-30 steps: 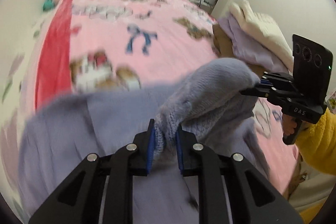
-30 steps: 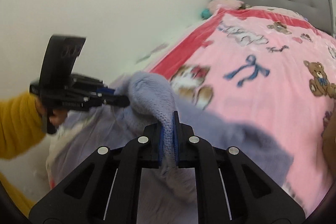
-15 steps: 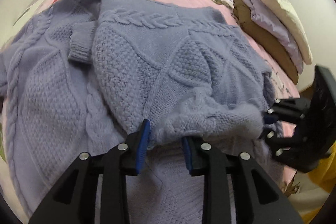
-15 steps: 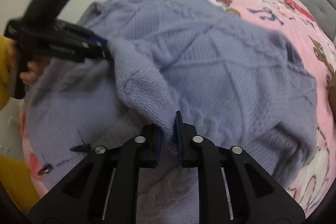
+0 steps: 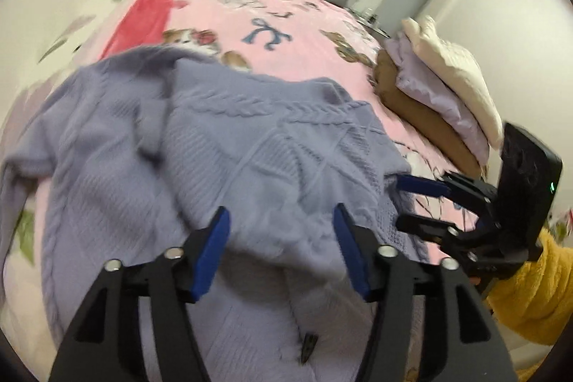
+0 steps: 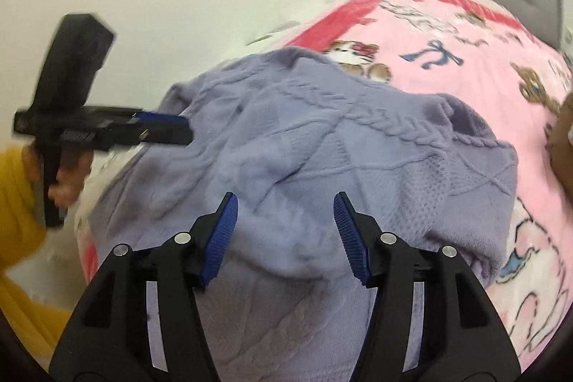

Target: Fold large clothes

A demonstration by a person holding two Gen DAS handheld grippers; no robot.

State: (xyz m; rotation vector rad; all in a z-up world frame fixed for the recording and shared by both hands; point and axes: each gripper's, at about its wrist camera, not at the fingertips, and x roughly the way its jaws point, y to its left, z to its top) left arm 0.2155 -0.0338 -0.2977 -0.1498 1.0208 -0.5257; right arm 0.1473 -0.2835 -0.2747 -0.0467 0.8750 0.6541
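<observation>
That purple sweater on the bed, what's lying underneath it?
Around the purple sweater you can see a pink cartoon-print blanket running under it. Whether anything else lies beneath cannot be seen, because the knit covers that part of the bed.

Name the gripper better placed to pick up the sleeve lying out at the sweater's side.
Left, probably. The loose sleeve trails off the sweater on the left gripper's side; the right gripper sits over the opposite edge. Both jaws are opening.

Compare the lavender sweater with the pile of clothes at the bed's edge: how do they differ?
The lavender cable-knit sweater is a single garment; the pile of clothes holds a brown, a pale purple and a cream piece. The sweater lies loosely doubled over and rumpled; the pile is folded flat and stacked. The sweater is nearest the cameras, the pile farther along. Both rest on the pink blanket.
</observation>
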